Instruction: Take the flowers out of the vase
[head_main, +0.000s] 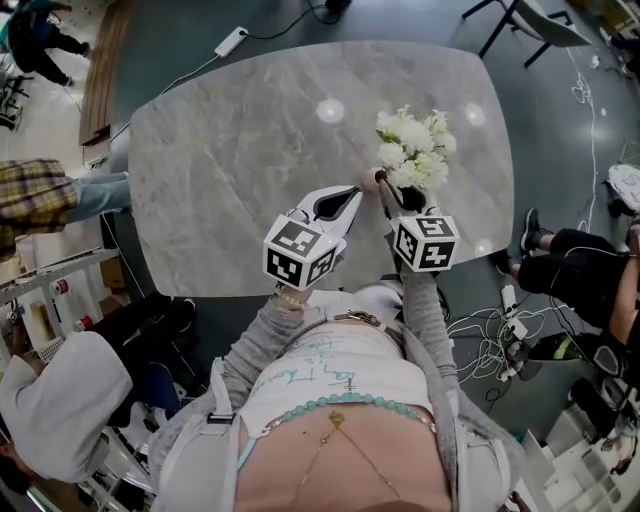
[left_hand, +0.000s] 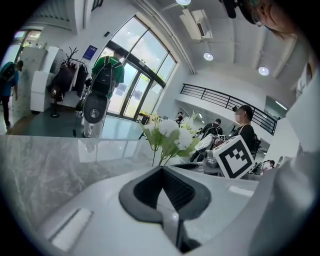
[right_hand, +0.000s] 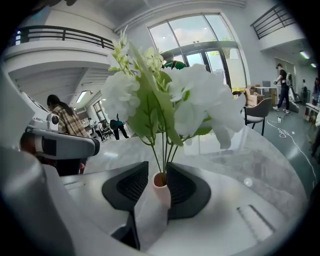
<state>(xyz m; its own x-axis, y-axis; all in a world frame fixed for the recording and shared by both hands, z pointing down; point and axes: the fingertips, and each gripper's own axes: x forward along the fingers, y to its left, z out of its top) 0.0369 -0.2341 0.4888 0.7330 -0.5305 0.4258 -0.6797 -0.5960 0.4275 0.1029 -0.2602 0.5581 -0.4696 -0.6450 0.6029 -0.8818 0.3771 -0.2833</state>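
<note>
Stage of task: not yet begun in effect. The flowers (right_hand: 170, 100) sit in the vase (right_hand: 161, 189), which stands at the near right of the counter (head_main: 230, 160); no stem has been lifted. I judge that everything is left to do: steady the vase, take the stems (right_hand: 165, 152), draw them up and out.

Right gripper (right_hand: 158, 172): jaws apart around the narrow neck of the vase. The right pad lies at or just beside it and a sliver of gap shows on the left, so I read it as released, not clamping.

Left gripper (left_hand: 161, 169): jaws clenched together on nothing, hovering just left of the vase, with the flowers beyond it to the right.

Materials and shapes:
- Counter: grey, veined like marble, with rounded corners and a polished top that mirrors the ceiling lights.
- Vase: pale pink-white and matte, with a small round mouth. It looks ceramic, and its body is hidden by the gripper.
- Flowers: a dense cluster of soft white heads with broad green leaves on thin, wiry green stems.
- Gripper: dark, finely ribbed pads set in smooth white shells.
</note>
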